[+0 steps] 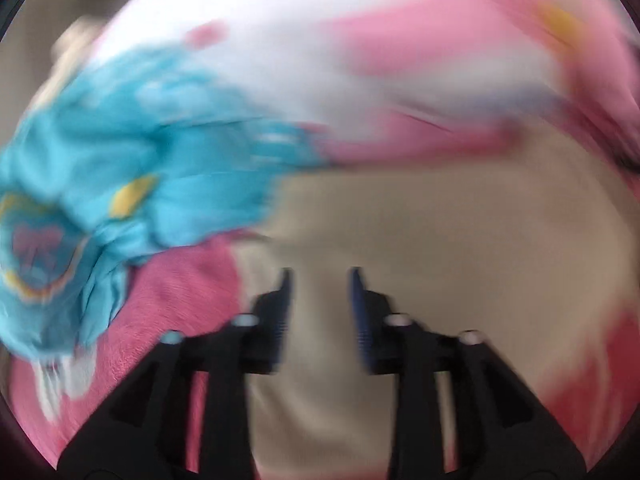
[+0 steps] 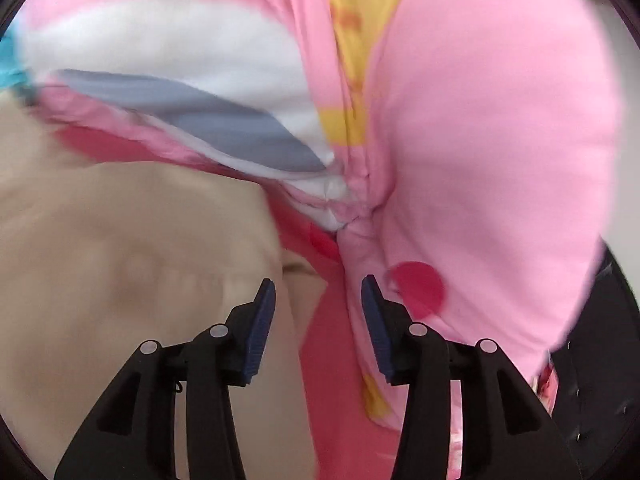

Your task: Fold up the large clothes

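A large soft garment fills the upper half of both views. It is pink (image 2: 500,140) with white and grey bands (image 2: 200,92), a yellow stripe (image 2: 352,40) and a bunched blue part (image 1: 160,160); the left wrist view is blurred. My left gripper (image 1: 320,276) is open over the beige surface (image 1: 440,240), just below the garment's edge, with nothing between its fingers. My right gripper (image 2: 318,284) is open too. A gathered pink fold (image 2: 360,248) hangs close to its right finger (image 2: 374,320), and the pads do not press on it.
A deeper pink cloth (image 1: 180,300) lies under the blue part at the lower left, and a similar one (image 2: 332,380) shows below the right gripper. Beige covering (image 2: 120,240) spreads to the left. Something dark (image 2: 592,360) stands at the right edge.
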Available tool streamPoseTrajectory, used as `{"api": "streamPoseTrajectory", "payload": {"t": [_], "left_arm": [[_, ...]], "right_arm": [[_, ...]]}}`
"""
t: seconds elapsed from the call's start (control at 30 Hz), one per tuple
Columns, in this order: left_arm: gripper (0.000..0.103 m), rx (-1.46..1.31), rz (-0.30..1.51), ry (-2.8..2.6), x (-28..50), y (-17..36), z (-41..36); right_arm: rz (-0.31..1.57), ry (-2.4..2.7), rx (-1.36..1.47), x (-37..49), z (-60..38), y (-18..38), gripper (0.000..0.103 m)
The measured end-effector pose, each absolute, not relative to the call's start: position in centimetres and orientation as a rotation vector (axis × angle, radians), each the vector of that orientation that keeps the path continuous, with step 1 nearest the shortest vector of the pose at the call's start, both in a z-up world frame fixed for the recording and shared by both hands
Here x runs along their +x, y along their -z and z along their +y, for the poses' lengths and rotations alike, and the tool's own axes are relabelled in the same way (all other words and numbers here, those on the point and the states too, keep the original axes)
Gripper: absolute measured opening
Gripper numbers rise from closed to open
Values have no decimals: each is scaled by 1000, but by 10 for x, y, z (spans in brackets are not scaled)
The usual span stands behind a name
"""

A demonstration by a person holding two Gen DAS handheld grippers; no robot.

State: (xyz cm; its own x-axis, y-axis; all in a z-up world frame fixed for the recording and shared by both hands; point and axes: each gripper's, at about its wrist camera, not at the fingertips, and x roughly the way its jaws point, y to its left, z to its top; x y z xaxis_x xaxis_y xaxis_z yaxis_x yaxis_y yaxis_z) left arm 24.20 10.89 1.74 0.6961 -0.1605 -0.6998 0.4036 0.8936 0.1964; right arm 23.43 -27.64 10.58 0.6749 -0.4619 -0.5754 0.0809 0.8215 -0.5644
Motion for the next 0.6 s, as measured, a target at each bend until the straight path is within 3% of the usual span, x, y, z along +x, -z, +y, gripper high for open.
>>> {"api": "streamPoseTrajectory", "payload": {"t": [0.03,0.13,0.2,0.33,0.43,0.47,0.53,0.57,0.6], "left_arm": [[53,433,729,391,222,-14,101],[58,733,652,491,161,8,74],[59,746,719,546,158,21,70],[65,786,644,495,167,27,56],[61,826,631,412,186,40,43],[51,850,619,370,190,45,37],[35,932,575,249,191,58,21],[25,1008,539,169,186,67,8],[22,1063,514,104,187,72,0]], "right_arm": [[741,201,-577,203,-264,-111,47],[713,-73,-657,150,-235,-108,70],[740,-201,-744,125,-211,-90,71],[767,-123,-942,131,-193,-46,76],[745,-22,-908,149,-187,-39,89],[749,42,-899,160,-186,-33,89],[790,139,-786,179,-187,-25,64],[801,164,-768,183,-185,-19,39],[776,241,-865,185,-170,-9,23]]}}
